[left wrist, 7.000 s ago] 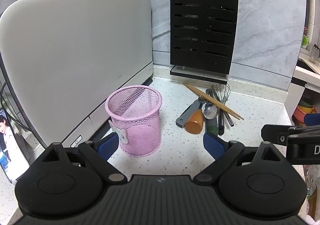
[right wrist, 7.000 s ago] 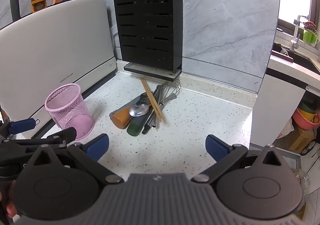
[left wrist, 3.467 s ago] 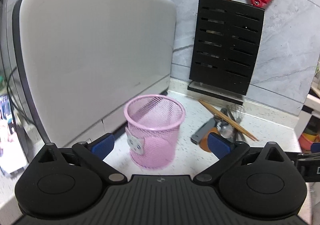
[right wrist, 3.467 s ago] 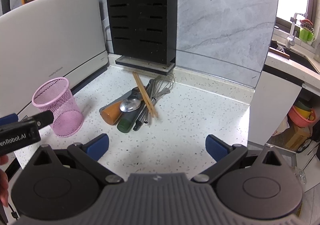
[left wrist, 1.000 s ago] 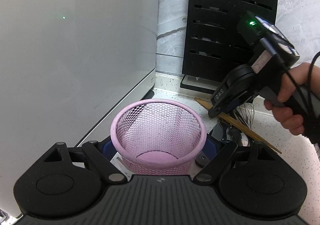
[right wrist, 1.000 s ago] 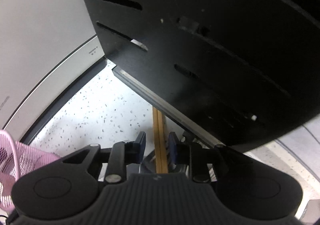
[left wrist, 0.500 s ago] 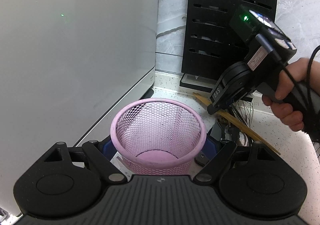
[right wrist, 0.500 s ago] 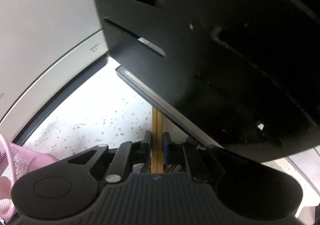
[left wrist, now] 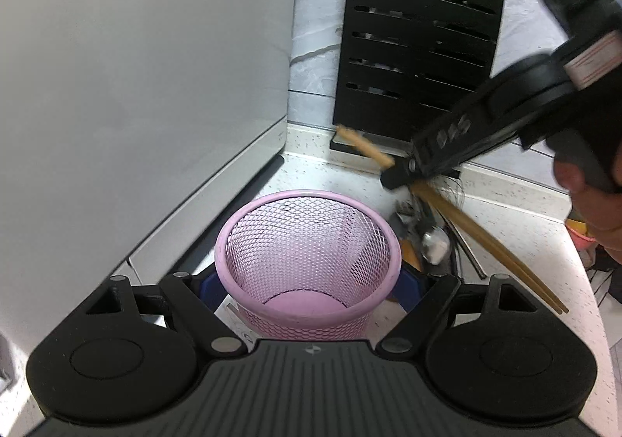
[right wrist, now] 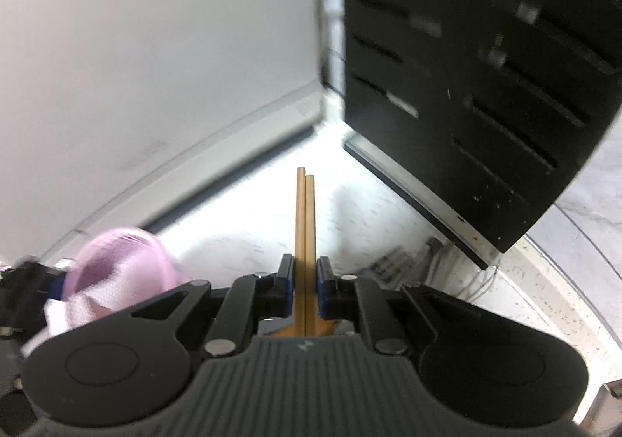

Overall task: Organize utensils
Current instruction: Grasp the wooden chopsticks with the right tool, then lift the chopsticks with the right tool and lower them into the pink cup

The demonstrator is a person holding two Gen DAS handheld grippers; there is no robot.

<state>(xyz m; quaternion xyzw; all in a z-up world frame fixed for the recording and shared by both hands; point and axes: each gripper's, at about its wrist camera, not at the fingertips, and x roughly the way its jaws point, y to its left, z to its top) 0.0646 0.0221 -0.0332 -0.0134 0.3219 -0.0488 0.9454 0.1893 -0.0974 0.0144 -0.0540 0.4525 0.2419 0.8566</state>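
My right claw (right wrist: 305, 283) is clenched on a pair of wooden chopsticks (right wrist: 304, 227), their tips pointing at the corner between the large white appliance (right wrist: 155, 60) and the black slotted knife block (right wrist: 486, 79). My left claw (left wrist: 307, 287) grips the pink mesh cup (left wrist: 307, 262) by its sides, upright on the speckled white surface (left wrist: 517, 227). Just beside the cup lie a metal spoon (left wrist: 435, 244) and other utensils, partly hidden under the right claw.

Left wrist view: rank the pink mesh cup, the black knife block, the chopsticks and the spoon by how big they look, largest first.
1. Black knife block
2. Pink mesh cup, inflated by nearness to the camera, so its place against the block is unsure
3. Chopsticks, long but thin
4. Spoon, partly hidden
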